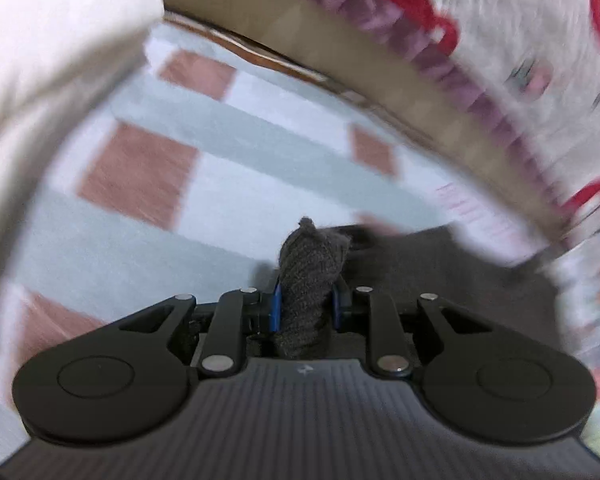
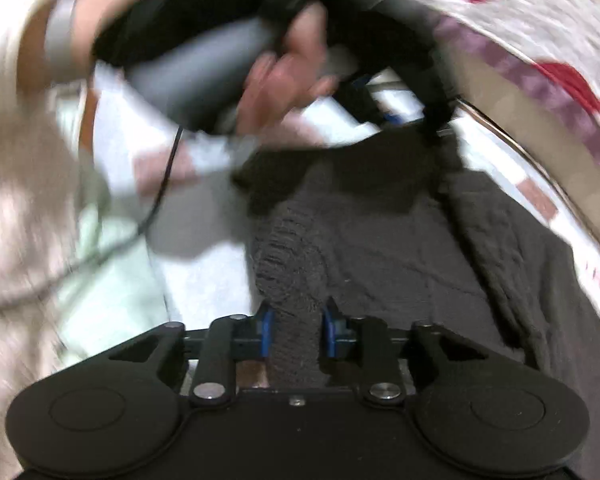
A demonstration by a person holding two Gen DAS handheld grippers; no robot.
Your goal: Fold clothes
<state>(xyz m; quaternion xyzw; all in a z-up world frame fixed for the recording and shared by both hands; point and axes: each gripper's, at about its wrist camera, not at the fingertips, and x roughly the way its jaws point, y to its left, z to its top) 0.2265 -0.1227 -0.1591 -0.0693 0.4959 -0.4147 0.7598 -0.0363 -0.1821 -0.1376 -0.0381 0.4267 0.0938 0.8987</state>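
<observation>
A dark grey knitted garment lies spread on a checked bed cover. My right gripper is shut on a bunched edge of it. My left gripper is shut on another bunched edge of the same garment, held above the cover; the rest trails to the right. In the right wrist view the left gripper shows at the top, held by a hand, pinching the garment's far edge. Both views are blurred by motion.
The cover has pale blue, white and pink squares. A brown bed edge curves behind it, with a white, red and purple patterned fabric beyond. The person's pale sleeve and a thin black cable are at the left.
</observation>
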